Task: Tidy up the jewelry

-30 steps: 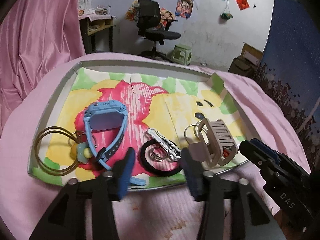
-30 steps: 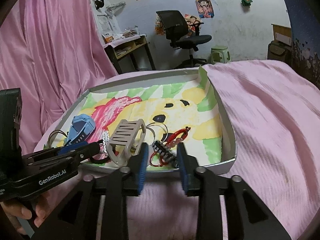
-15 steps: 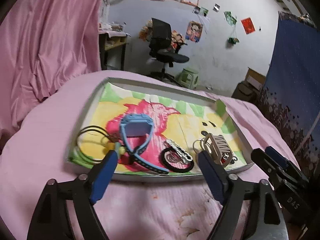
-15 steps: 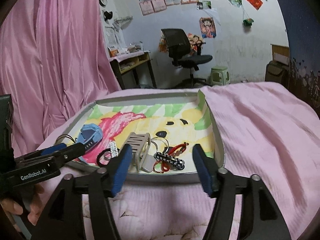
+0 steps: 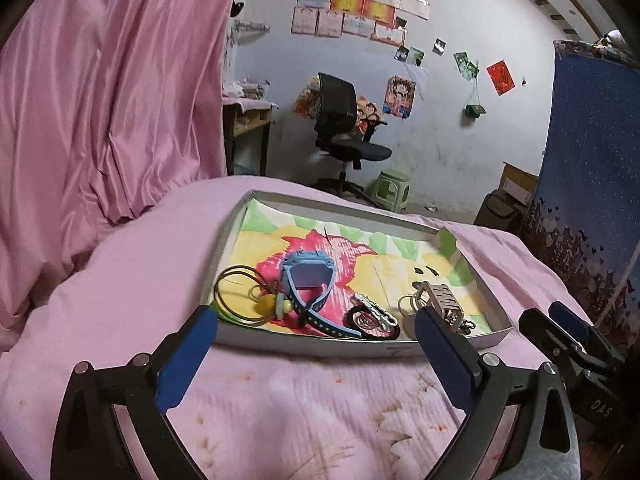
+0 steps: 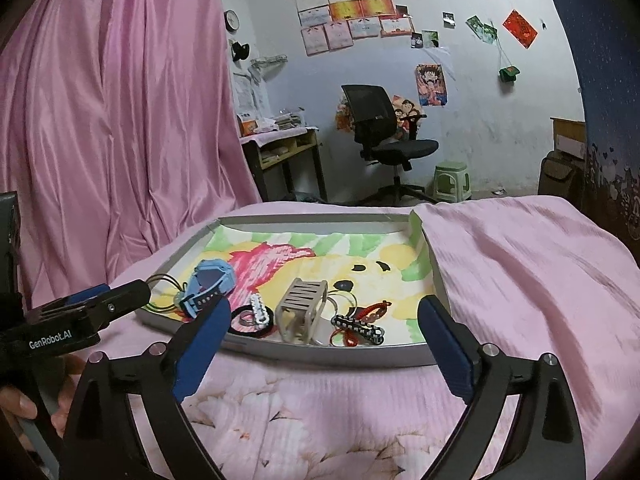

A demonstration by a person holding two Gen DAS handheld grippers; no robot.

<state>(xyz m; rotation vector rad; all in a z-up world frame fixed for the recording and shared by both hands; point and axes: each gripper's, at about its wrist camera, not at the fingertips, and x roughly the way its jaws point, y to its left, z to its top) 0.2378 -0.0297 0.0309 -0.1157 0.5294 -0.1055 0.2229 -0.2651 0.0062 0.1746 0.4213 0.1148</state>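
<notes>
A shallow tray (image 5: 312, 346) lined with a bright drawing lies on the pink bedspread. It holds a blue watch (image 5: 308, 276), olive hair ties with a yellow bead (image 5: 262, 305), a white clip (image 5: 374, 308), a black hair ring (image 5: 353, 317) and a beige hair claw (image 5: 440, 300). The right wrist view adds a checked clip (image 6: 358, 326) and a red cord (image 6: 372, 312). My left gripper (image 5: 316, 314) and right gripper (image 6: 325, 305) hover before the tray's (image 6: 320, 354) near wall. Both sets of jaws are wide and still opening, with nothing held between them.
Pink curtains hang at the left. Beyond the bed stand a black office chair (image 5: 344, 132), a green stool (image 5: 392, 188) and a desk (image 6: 280, 148). A dark blue cloth (image 5: 592, 184) hangs at the right. A hand (image 6: 24, 404) grips the left tool.
Both grippers have drawn back from the tray and risen, and their jaws have spread from partly closed to wide. The tray's items lie where they were.
</notes>
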